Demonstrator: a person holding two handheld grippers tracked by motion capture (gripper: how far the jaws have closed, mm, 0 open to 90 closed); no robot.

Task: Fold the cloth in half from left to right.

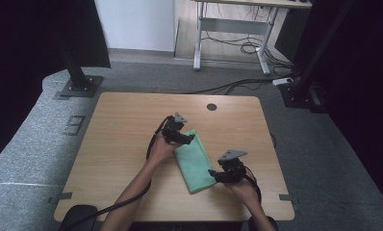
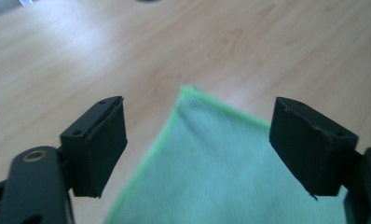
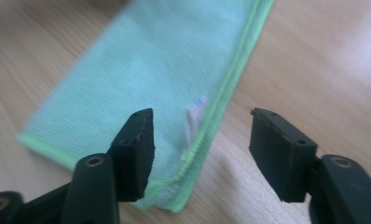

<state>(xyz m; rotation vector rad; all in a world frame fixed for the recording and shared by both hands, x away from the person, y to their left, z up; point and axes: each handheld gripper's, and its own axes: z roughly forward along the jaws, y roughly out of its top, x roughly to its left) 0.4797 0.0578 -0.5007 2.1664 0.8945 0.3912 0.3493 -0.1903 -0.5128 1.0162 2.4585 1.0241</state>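
A: We're over the light wooden tabletop (image 1: 122, 130) with a folded mint-green microfibre cloth (image 1: 195, 162) lying flat near the middle, running away from us at a slant.

B: Our left gripper (image 1: 179, 134) sits at the cloth's far corner, jaws spread wide with that corner lying between them on the wood. Nothing pinched there.

A: Same story near us: our right gripper (image 1: 222, 175) hangs at the near right corner, jaws also spread, straddling the stitched edge by a small white label (image 3: 193, 122). The cloth is just under the pads, but we can't say whether they touch it.

B: The risk, as we judge it, is the layers. It's folded, so a shallow close may catch only the top ply and the fold peels open.

A: And if one side bites before the other, we'd drag the cloth askew across the smooth wood. Closing on the label alone would slip too.
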